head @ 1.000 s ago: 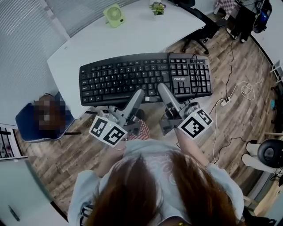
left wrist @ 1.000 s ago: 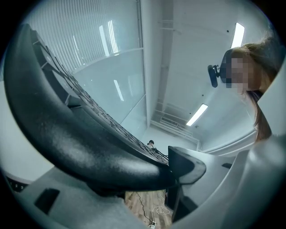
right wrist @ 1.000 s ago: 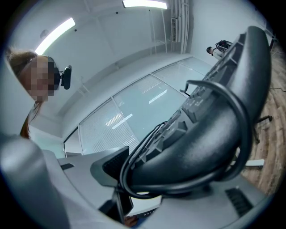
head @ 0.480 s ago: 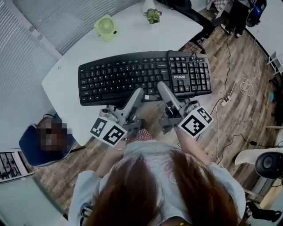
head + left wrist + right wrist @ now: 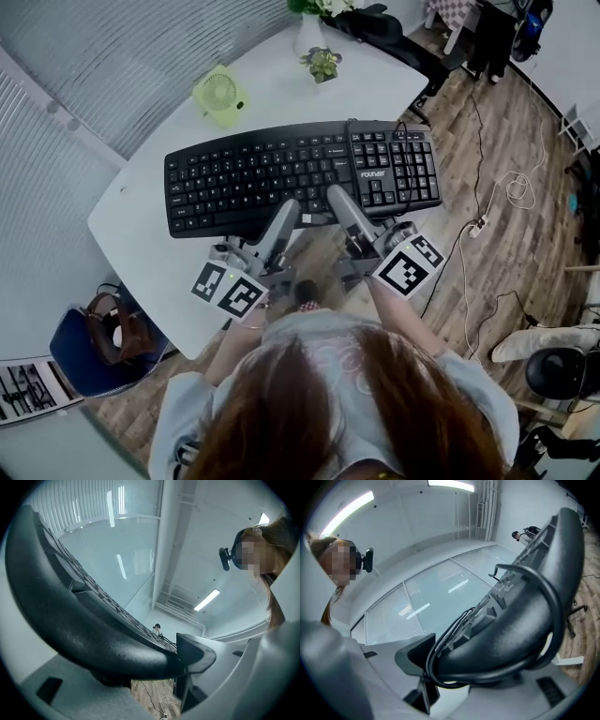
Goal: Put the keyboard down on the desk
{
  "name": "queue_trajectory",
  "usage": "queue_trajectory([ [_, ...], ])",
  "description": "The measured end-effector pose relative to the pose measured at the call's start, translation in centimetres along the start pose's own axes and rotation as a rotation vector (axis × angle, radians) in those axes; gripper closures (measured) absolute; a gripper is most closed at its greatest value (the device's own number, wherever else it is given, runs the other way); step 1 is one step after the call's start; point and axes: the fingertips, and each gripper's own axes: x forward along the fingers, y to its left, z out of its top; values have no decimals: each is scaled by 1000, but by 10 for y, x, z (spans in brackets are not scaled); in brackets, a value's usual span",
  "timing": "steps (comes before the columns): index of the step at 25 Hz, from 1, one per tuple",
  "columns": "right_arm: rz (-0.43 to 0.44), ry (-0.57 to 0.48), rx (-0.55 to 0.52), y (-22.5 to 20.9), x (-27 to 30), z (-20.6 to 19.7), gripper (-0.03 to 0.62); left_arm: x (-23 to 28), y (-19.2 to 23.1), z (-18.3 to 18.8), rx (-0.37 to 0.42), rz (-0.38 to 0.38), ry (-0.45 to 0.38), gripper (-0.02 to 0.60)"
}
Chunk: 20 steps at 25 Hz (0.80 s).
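While the person stands at the near corner of the white worktop (image 5: 131, 216), both forearms reach forward with the left claw (image 5: 286, 211) and right claw (image 5: 336, 199) side by side, each clamped on the near long edge of the black keyboard (image 5: 300, 173). It lies level, keys up, across that corner. Its left part is over the worktop and its number-pad end juts past the edge over the wooden floor (image 5: 487, 262). Whether it touches the surface I cannot tell. Behind it the worktop is bare up to a green fan (image 5: 217, 94) and a small potted plant (image 5: 322, 63). Ribbed blinds (image 5: 112, 47) close the left side. The keyboard's cord (image 5: 555, 616) loops round its edge.
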Motion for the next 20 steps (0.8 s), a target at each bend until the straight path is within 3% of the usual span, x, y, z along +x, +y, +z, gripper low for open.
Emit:
queue_trajectory([
  [20,9,-11,-1,2,-2,2,367,0,-4,2,17,-5,4,298],
])
